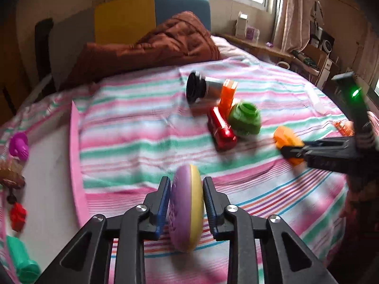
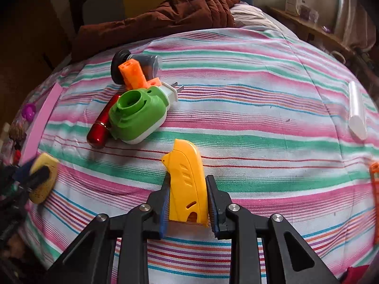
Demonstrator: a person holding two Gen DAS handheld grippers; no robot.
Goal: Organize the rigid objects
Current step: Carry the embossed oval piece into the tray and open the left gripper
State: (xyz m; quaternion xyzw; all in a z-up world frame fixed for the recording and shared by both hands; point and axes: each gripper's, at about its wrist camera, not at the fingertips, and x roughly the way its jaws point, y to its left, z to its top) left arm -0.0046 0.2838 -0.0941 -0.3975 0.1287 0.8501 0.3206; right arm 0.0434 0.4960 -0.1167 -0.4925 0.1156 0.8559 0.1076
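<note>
My left gripper (image 1: 187, 189) is shut on a purple-and-yellow disc (image 1: 187, 210), held on edge above the striped bedspread (image 1: 132, 142). My right gripper (image 2: 187, 189) is shut on a yellow plastic piece (image 2: 187, 184); it also shows in the left wrist view (image 1: 287, 142). In the middle of the bed lie a green plug-in device (image 2: 136, 116), a red cylinder (image 2: 101, 125), an orange block (image 2: 136, 74) and a black-capped clear jar (image 2: 132, 65). The left gripper and its disc show at the left edge of the right wrist view (image 2: 43, 179).
A pink-rimmed white tray (image 1: 75, 165) at the left holds a magenta toy (image 1: 19, 145), a red toy (image 1: 17, 215) and a teal piece (image 1: 23, 260). A white tube (image 2: 356, 108) lies right, an orange piece (image 2: 374, 177) at the right edge. A brown quilt (image 1: 165, 40) lies behind.
</note>
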